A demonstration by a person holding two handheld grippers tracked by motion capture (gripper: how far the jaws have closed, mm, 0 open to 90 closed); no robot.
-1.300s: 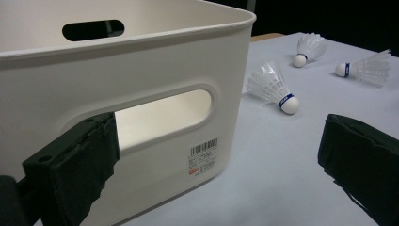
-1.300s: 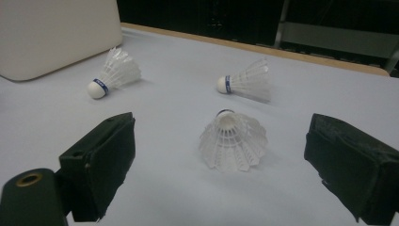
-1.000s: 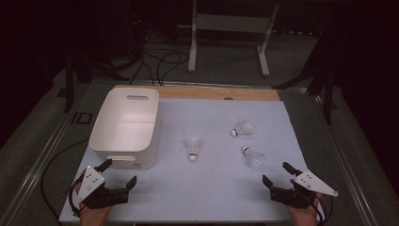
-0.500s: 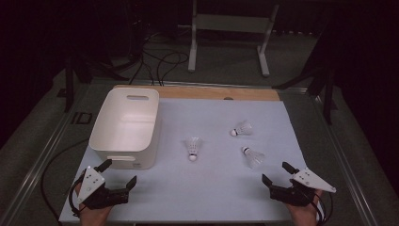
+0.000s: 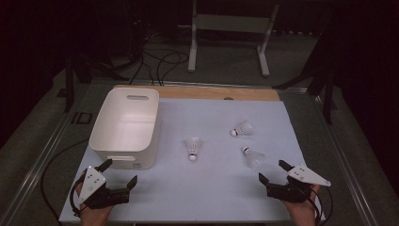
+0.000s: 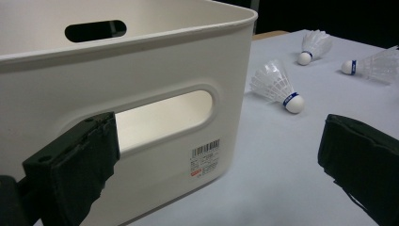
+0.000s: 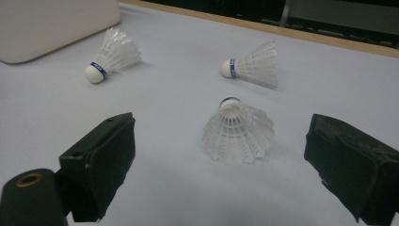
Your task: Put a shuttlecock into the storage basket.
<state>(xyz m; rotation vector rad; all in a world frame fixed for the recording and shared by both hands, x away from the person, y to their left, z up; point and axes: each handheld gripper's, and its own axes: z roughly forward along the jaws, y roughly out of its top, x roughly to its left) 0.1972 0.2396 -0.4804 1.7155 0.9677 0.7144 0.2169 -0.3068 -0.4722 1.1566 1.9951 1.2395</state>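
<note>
The right tool (image 5: 275,172) sits low over the near right corner of the counter (image 5: 221,188), held in the person's right hand (image 5: 301,212), its jaws spread wide with nothing between them. In the right gripper view the nearest shuttlecock (image 7: 238,131) lies just beyond the gap between the two black jaws, its cork end pointing away and its white feather skirt fanned toward the camera. In the high view that same shuttlecock (image 5: 253,157) rests just ahead of the right tool, not touching it.

The left tool (image 5: 118,172) is at the near left corner, gripped by the left hand (image 5: 94,214), and it too is released, jaws well apart and holding nothing. In the left gripper view its jaws frame the near wall of a white bin (image 6: 141,94), with a slot handle and a barcode sticker (image 6: 205,157) facing the camera. The bin (image 5: 123,141) stands on the left part of the counter, just beyond the left tool.

A second shuttlecock (image 5: 193,148) lies on its side near the middle of the counter, beside the bin's right wall but apart from it. A third shuttlecock (image 5: 241,129) lies farther back and to the right, its cork end pointing left. All three are apart from one another on the pale counter surface.
</note>
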